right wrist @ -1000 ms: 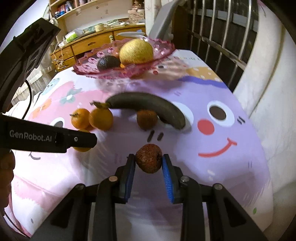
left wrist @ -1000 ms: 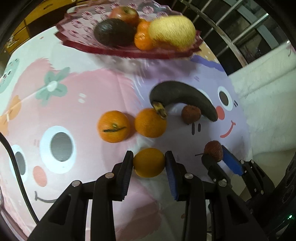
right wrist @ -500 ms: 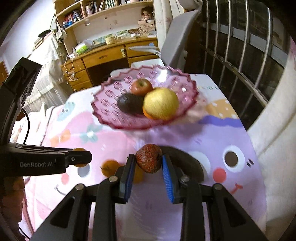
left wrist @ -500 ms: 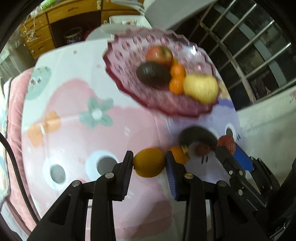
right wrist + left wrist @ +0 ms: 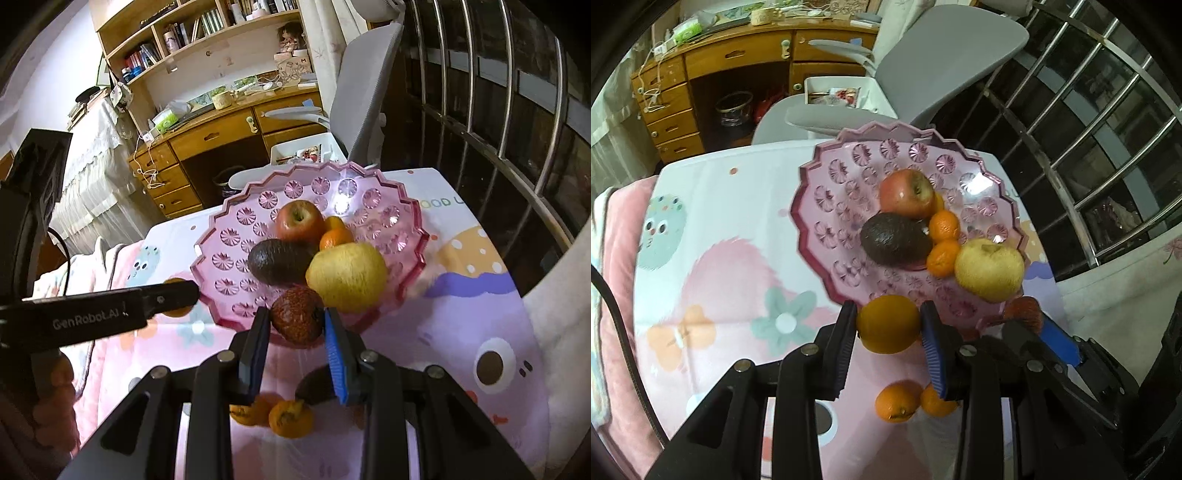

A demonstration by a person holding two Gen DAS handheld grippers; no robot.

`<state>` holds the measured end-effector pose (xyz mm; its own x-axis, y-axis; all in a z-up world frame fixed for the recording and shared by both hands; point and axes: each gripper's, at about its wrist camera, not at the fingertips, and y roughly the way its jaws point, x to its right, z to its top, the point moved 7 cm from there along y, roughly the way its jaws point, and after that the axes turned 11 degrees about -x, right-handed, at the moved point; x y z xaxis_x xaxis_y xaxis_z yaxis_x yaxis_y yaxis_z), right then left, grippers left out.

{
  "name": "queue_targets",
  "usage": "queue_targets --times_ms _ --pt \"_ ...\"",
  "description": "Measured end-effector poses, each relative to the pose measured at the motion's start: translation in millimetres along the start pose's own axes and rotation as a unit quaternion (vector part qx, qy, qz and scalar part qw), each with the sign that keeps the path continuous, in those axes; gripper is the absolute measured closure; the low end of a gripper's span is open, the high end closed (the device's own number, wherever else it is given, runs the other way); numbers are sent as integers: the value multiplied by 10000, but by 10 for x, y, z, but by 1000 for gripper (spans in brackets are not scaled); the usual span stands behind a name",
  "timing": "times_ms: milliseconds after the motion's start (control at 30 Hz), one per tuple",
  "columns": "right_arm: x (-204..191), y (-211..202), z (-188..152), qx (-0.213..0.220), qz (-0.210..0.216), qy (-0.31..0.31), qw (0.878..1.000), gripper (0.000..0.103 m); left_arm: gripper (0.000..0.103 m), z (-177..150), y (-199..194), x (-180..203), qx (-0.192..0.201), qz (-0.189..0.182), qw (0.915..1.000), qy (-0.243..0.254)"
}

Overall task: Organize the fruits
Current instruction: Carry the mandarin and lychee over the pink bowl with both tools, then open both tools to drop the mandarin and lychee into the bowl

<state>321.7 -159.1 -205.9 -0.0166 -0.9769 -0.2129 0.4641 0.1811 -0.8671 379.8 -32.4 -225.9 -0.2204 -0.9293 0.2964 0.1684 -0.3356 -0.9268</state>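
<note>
Both grippers hover at the pink bowl's [image 5: 812,236] near rim: the left gripper [image 5: 889,325] clamps an orange [image 5: 888,324], the right gripper [image 5: 295,325] a lychee [image 5: 296,318], seemingly ready to drop them in.

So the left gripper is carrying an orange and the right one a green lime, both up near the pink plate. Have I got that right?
Nearly. The left gripper does hold an orange by the pink plate, but the right gripper holds a bumpy reddish-brown fruit, as the right wrist view shows.
</note>
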Motion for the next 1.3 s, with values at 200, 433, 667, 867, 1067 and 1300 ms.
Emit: queue_targets --times_ms 200,433,667,867,1067,1300 --pt "-8 139 23 -123 141 33 9998 73 68 58 118 42 54 -144 9999 7" --pt "35 202 -6 -225 244 190 9993 60 47 65 136 -27 91 -61 9999 -90" --pt "95 120 -97 -211 193 149 9995 59 41 -46 50 -135 179 69 9994 -288" --pt "209 55 -239 -297 118 35 9995 59 40 -261 68 -197 109 191 9983 -531" --pt "346 2 -380 -453 30 -291 9985 56 40 -502 86 -206 52 307 9960 -833" --pt "486 -20 -488 -652 -223 -975 9928 55 40 -756 74 -152 12 398 9924 -1166"
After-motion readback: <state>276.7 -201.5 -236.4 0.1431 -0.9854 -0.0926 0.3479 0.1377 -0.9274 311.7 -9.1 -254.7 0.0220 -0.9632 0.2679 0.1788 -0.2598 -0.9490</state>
